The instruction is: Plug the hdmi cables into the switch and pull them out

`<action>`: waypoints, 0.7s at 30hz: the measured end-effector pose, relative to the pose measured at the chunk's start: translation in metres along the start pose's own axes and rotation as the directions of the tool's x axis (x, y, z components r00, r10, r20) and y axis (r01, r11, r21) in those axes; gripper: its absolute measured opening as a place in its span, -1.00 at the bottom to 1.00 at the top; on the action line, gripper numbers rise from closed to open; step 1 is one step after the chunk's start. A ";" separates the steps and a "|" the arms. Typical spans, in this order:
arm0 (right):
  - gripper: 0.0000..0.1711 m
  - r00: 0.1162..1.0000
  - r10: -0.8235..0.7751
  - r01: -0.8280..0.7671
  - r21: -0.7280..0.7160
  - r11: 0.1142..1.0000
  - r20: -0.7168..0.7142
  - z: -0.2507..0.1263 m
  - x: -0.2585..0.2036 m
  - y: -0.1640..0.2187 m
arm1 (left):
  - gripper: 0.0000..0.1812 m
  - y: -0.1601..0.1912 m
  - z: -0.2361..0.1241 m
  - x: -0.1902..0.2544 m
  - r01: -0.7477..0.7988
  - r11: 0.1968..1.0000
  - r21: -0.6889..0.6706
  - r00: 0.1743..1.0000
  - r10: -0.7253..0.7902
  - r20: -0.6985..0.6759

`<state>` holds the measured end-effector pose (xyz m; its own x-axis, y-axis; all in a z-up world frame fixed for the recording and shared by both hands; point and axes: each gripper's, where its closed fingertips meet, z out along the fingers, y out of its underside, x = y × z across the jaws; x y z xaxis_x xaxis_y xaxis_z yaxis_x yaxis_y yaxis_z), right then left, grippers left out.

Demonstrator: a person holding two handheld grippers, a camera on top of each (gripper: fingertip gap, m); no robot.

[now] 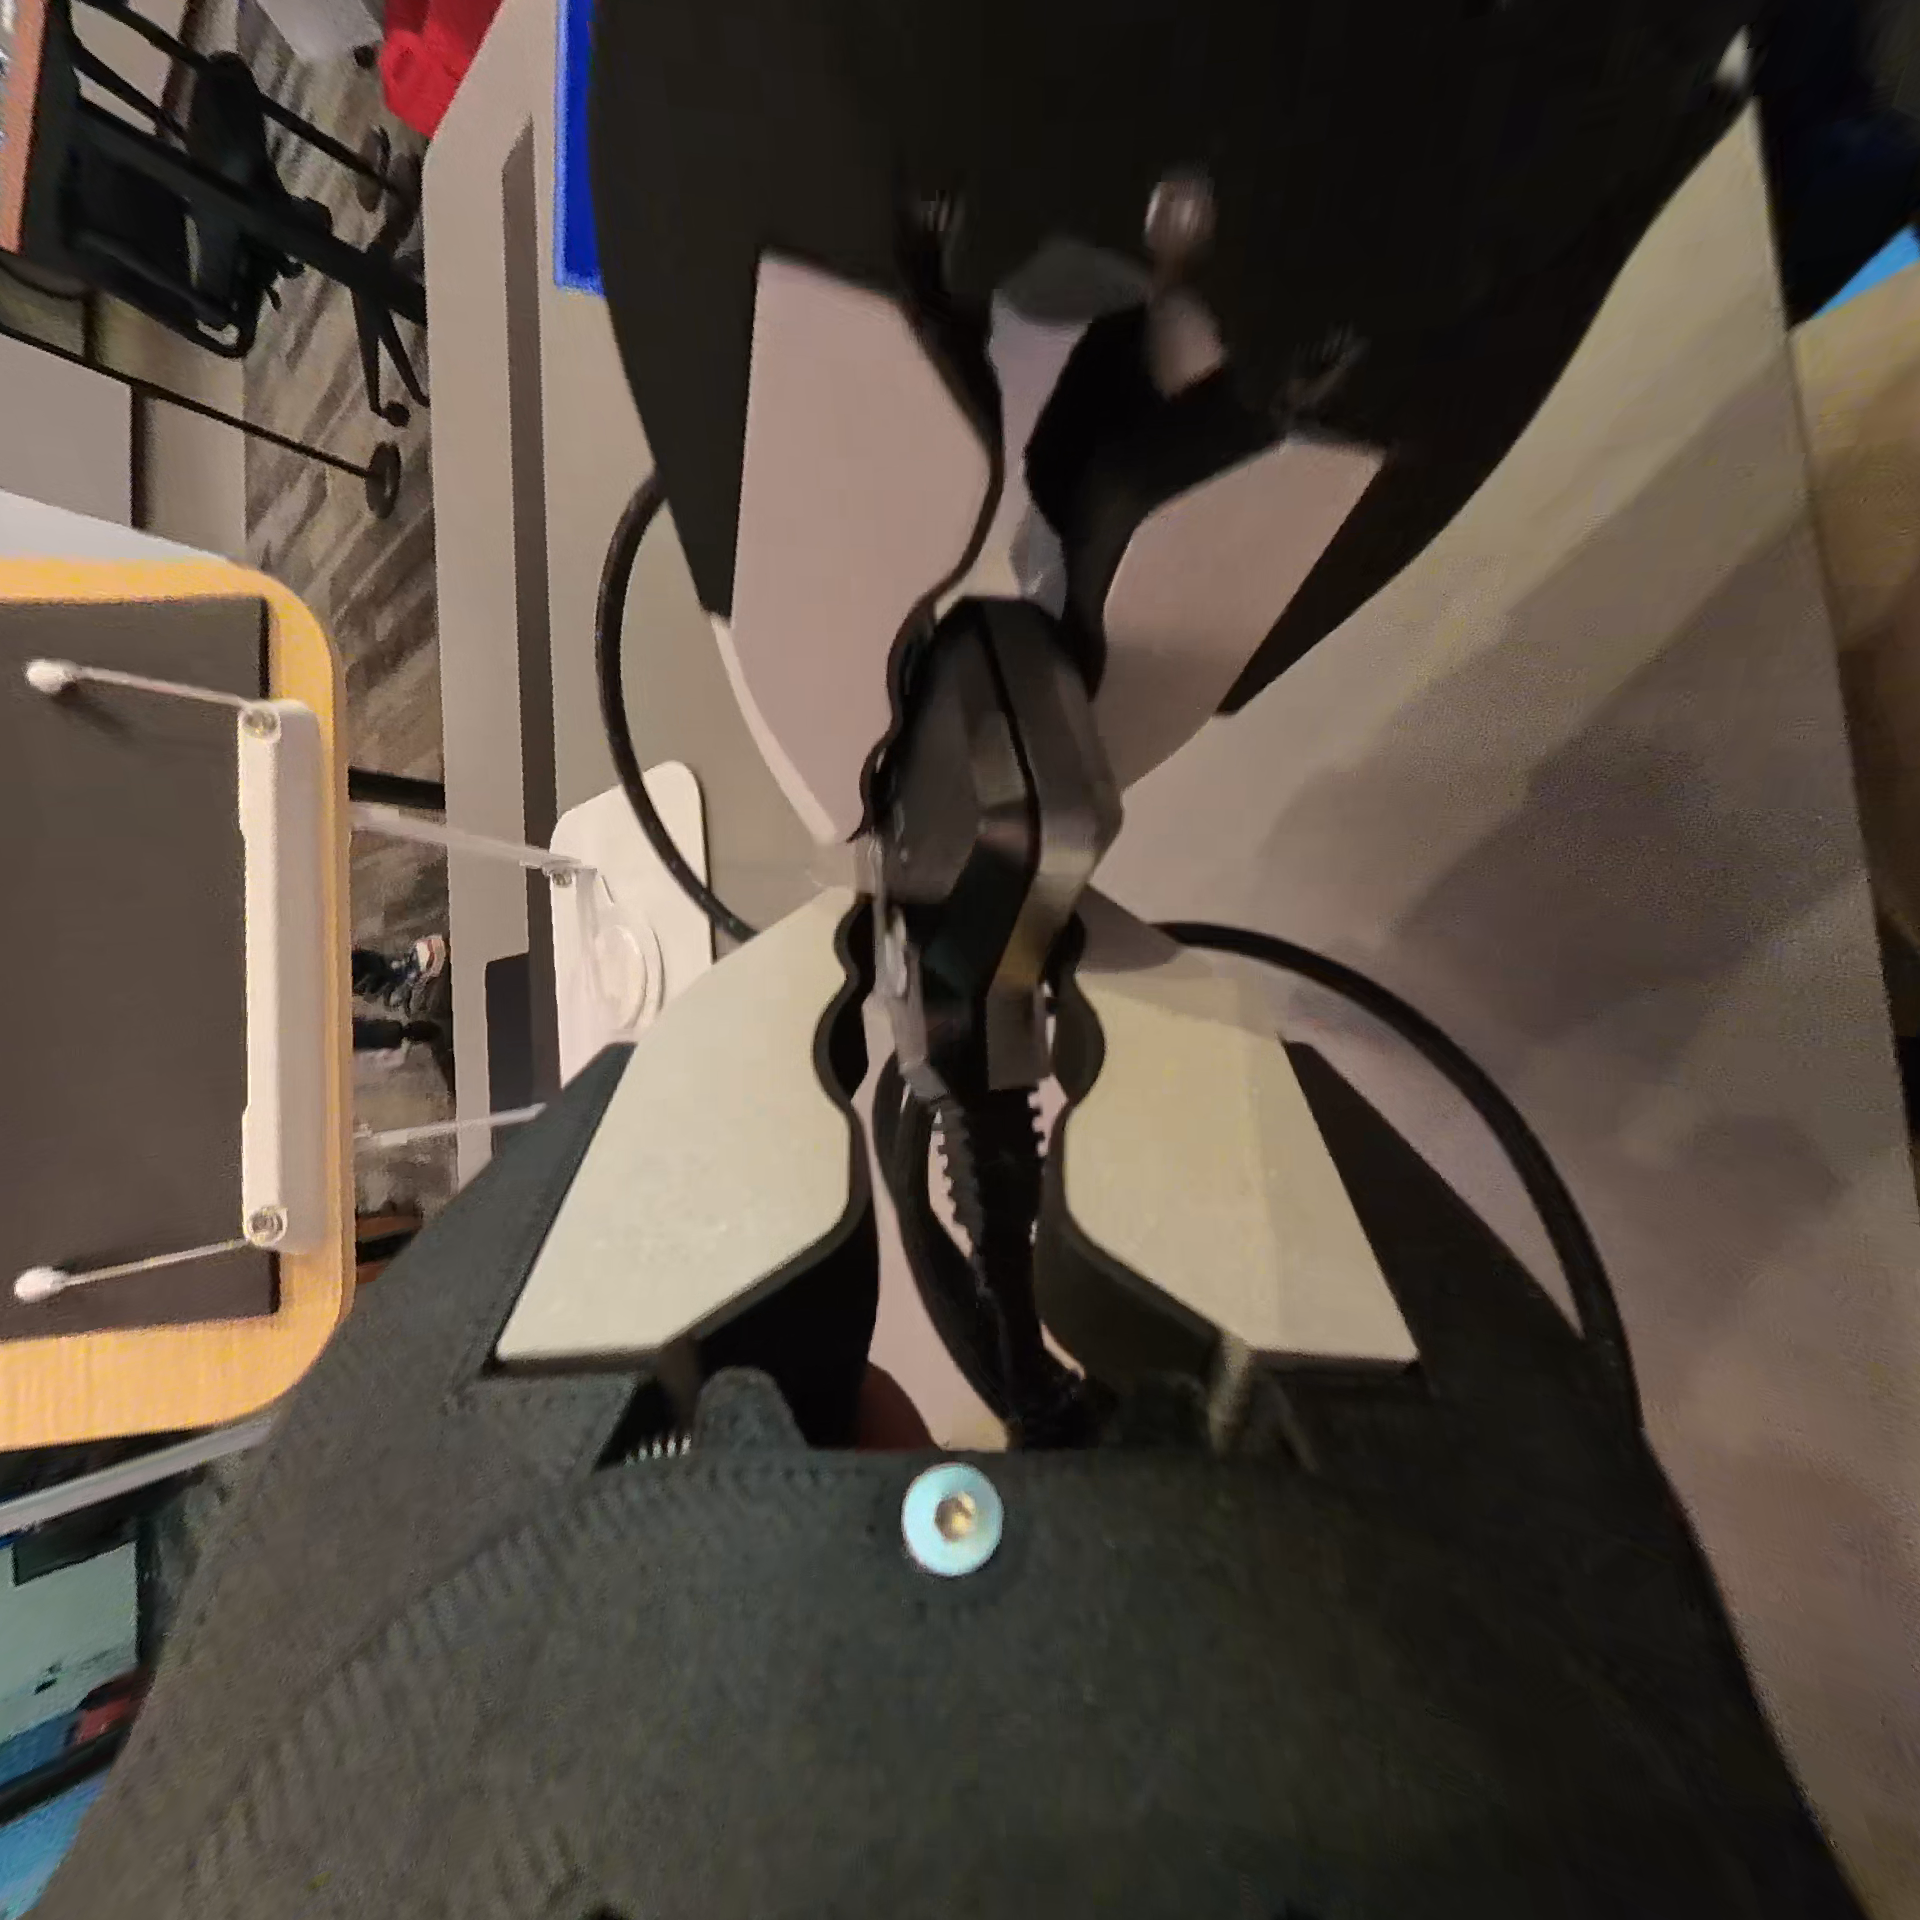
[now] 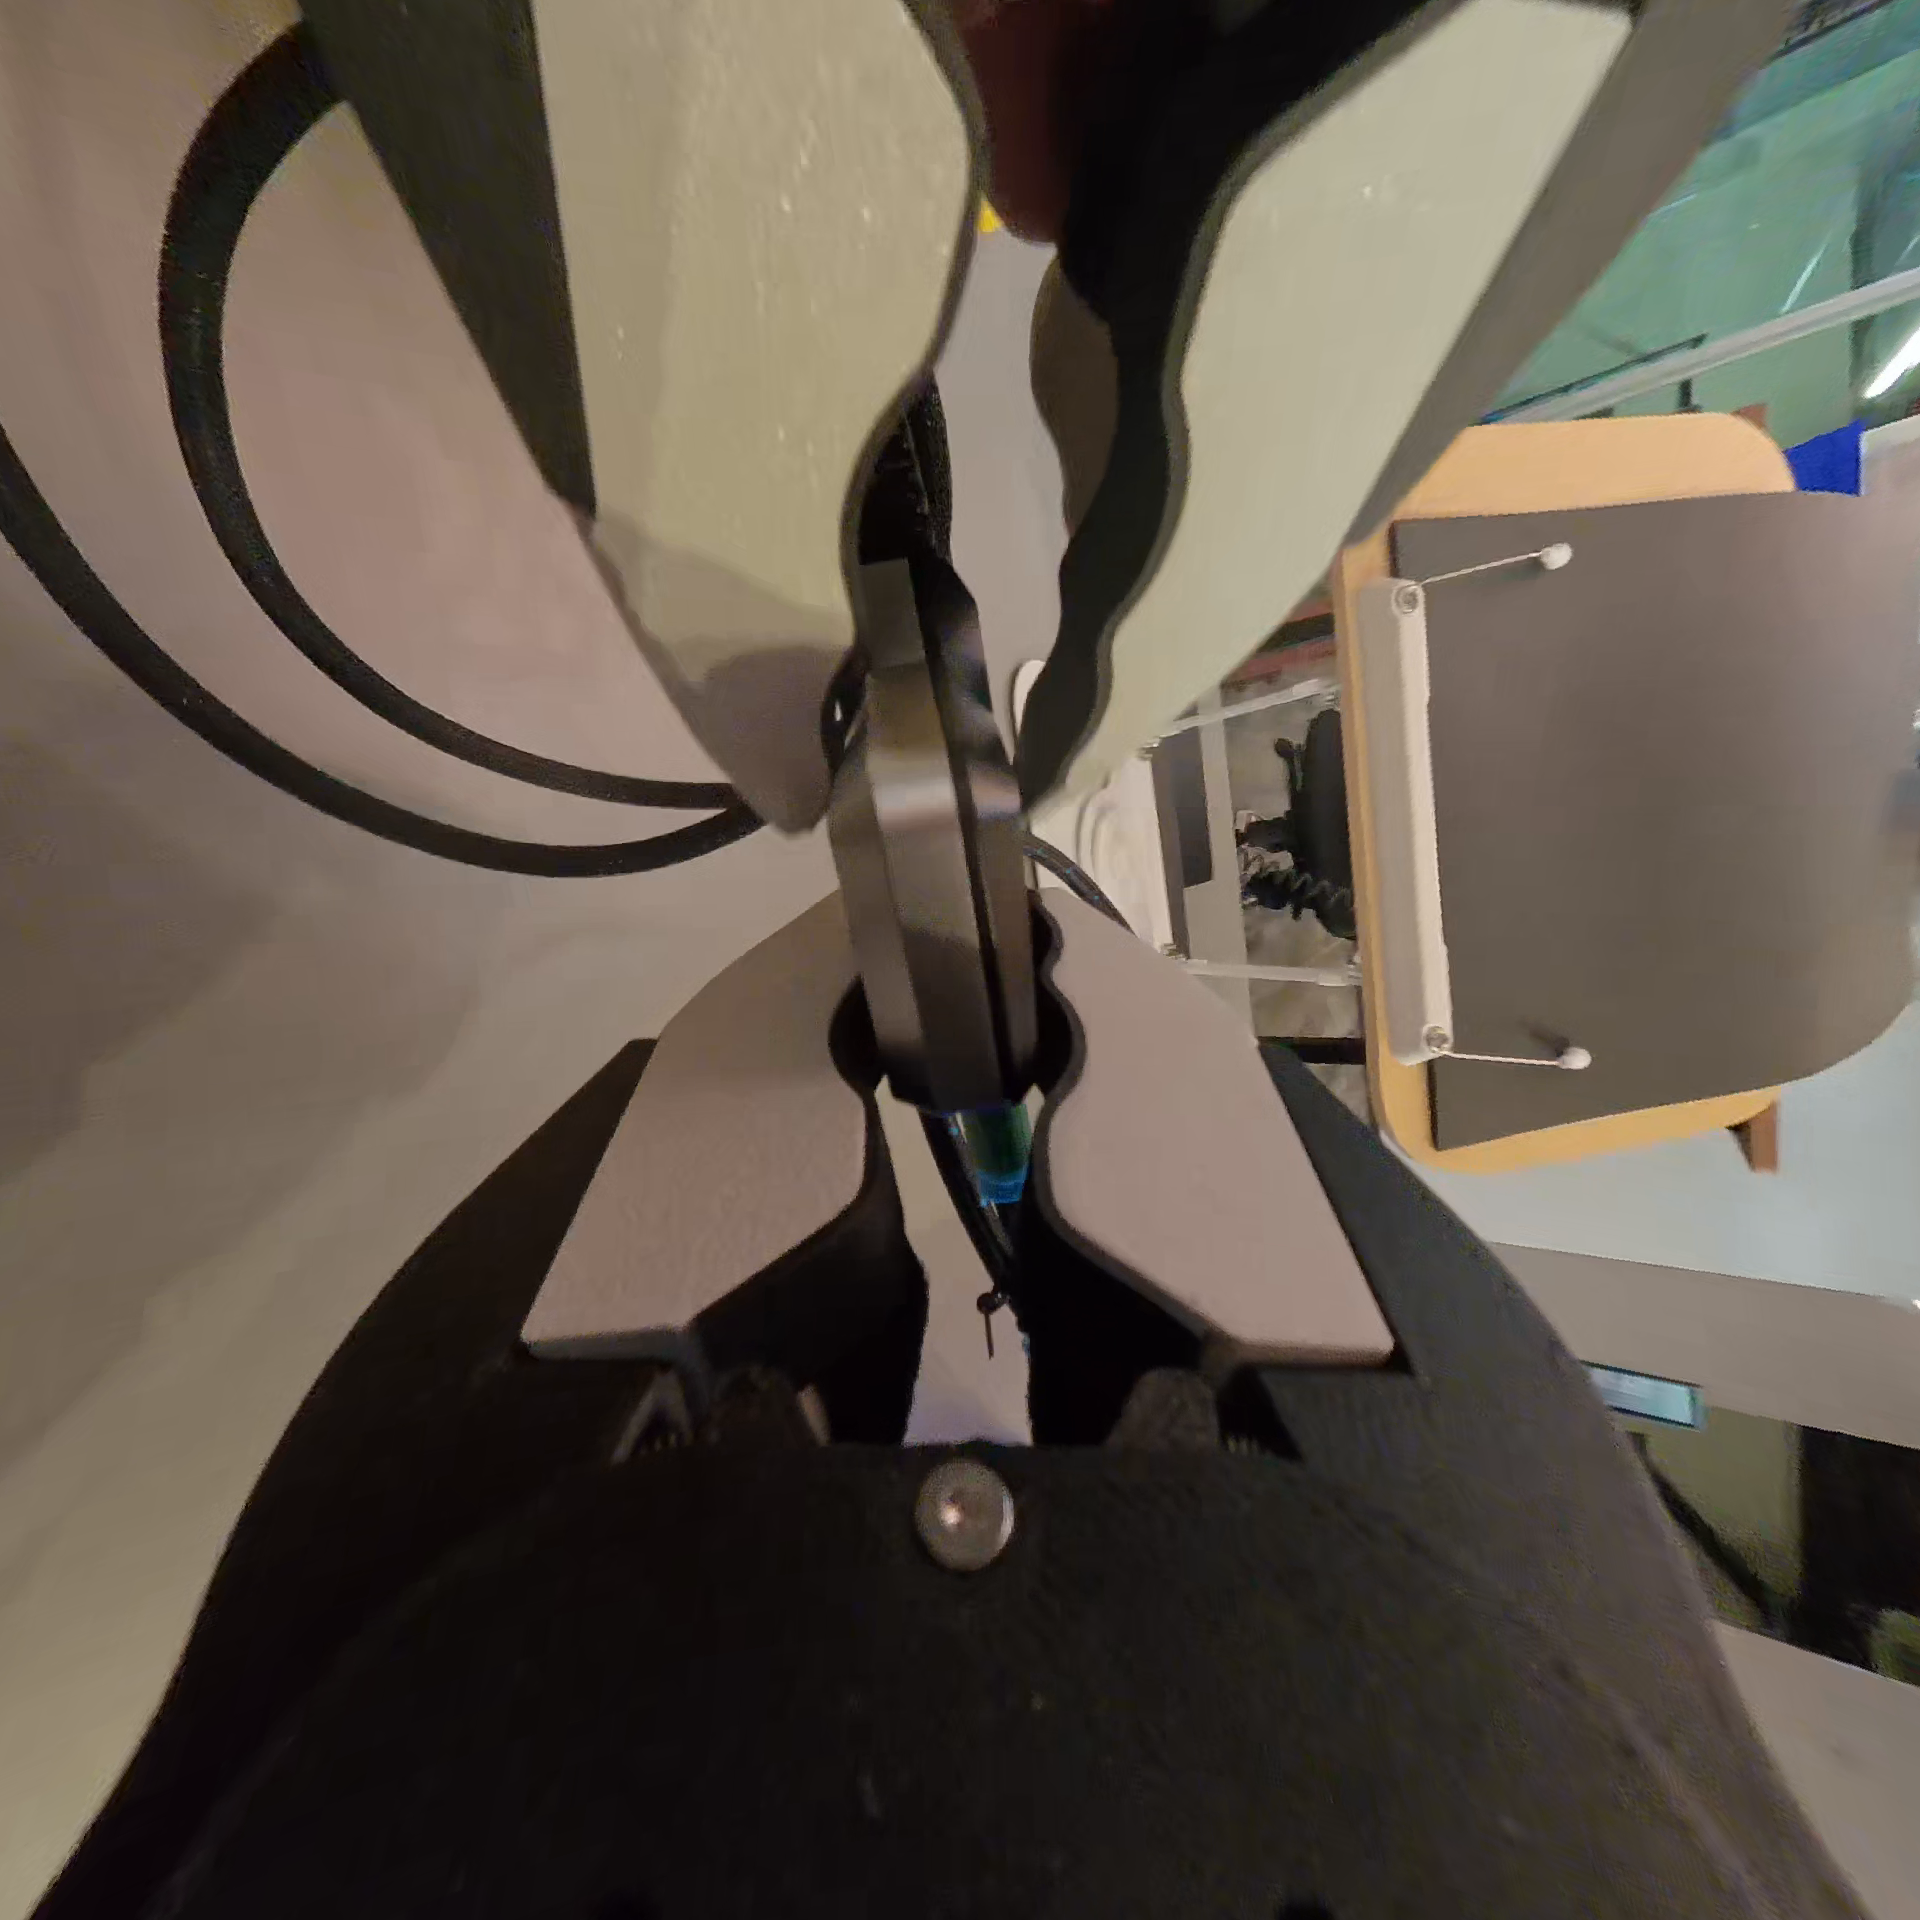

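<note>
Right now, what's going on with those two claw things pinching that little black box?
A person is working two handheld grippers that face each other over a grey table. The left gripper and the right gripper are both shut on the same small black HDMI switch, one at each end. Black cables loop away across the table. Whether a plug is going in or coming out can't be told from these views.

I see a pale grey tabletop (image 1: 1558,831) filling mid-frame. At left, a wood-edged board (image 1: 312,935) with a black panel; upper left, black chair legs (image 1: 343,260) on grey patterned floor (image 1: 312,520).
</note>
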<state>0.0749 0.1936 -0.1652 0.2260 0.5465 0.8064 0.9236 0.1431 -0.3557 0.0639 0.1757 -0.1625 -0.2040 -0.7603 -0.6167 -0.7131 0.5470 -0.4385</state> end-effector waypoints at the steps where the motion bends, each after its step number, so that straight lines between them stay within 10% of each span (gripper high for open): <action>1: -0.74 1.000 0.018 -0.018 0.007 1.000 0.012 0.000 0.000 0.000 | -0.63 0.006 -0.001 -0.003 -0.013 1.000 -0.020 1.000 0.013 0.017; 15: -0.60 0.997 0.055 -0.060 0.083 0.995 0.057 -0.013 0.009 0.008 | -0.75 0.032 -0.006 -0.014 -0.173 0.964 -0.203 0.952 0.216 0.216; 21: -0.85 0.998 -0.054 0.051 0.080 0.996 0.045 -0.009 -0.002 0.006 | -0.75 0.019 -0.012 -0.011 -0.173 0.967 -0.189 0.952 0.214 0.219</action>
<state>0.0827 0.1863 -0.1644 0.1613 0.5743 0.8026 0.9061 0.2361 -0.3510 0.0440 0.1903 -0.1560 -0.1998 -0.5304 -0.8239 -0.7803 0.5946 -0.1936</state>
